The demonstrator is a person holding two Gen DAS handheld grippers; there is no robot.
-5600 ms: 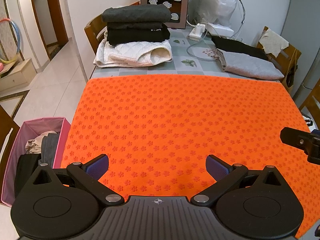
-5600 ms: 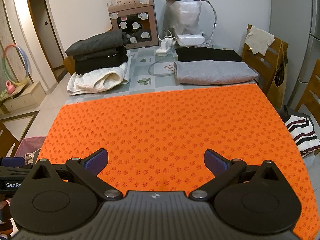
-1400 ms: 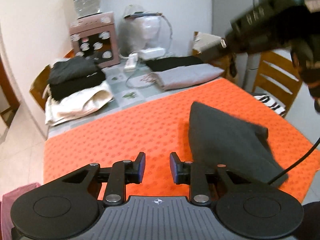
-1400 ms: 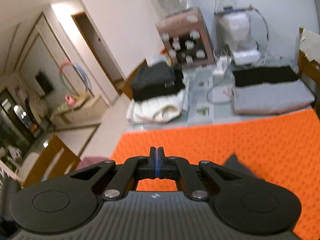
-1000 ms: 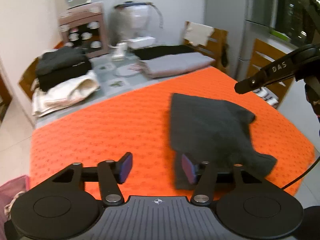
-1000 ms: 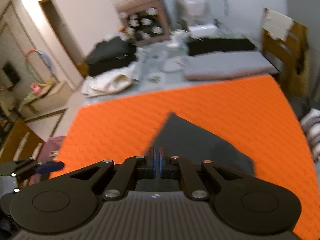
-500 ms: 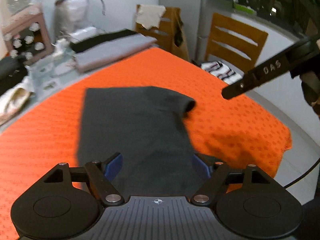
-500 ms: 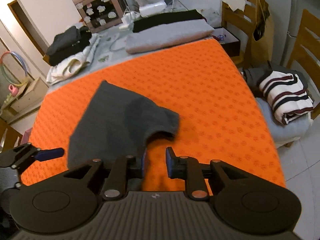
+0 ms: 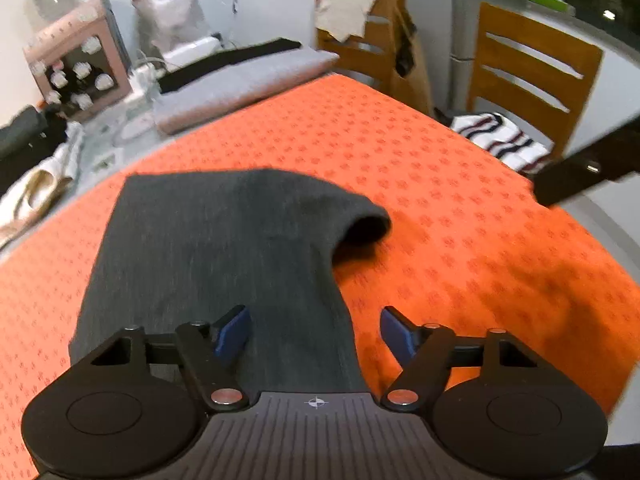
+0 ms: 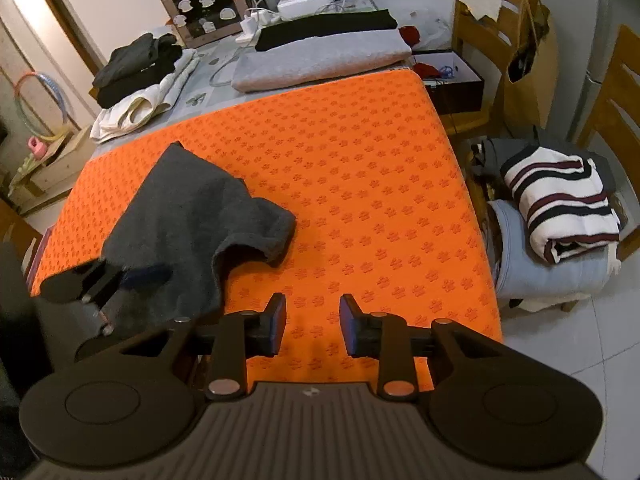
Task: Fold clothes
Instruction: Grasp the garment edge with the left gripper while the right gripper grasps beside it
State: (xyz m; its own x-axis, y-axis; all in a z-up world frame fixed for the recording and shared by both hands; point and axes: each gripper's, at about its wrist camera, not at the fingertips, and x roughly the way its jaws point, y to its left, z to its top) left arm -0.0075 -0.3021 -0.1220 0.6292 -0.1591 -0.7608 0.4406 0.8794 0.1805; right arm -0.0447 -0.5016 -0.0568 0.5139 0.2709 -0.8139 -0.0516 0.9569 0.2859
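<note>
Grey cloth (image 9: 208, 248) lies crumpled on the orange mat (image 9: 440, 208), on the mat's left side. The left claw (image 9: 316, 332) hangs over the cloth's near edge, its jaws wide apart and closing, gripping nothing. The right claw (image 10: 313, 322) is over bare mat just right of the cloth, jaws partly apart and opening, holding nothing. Beyond the mat sit folded piles (image 10: 320, 60).
</note>
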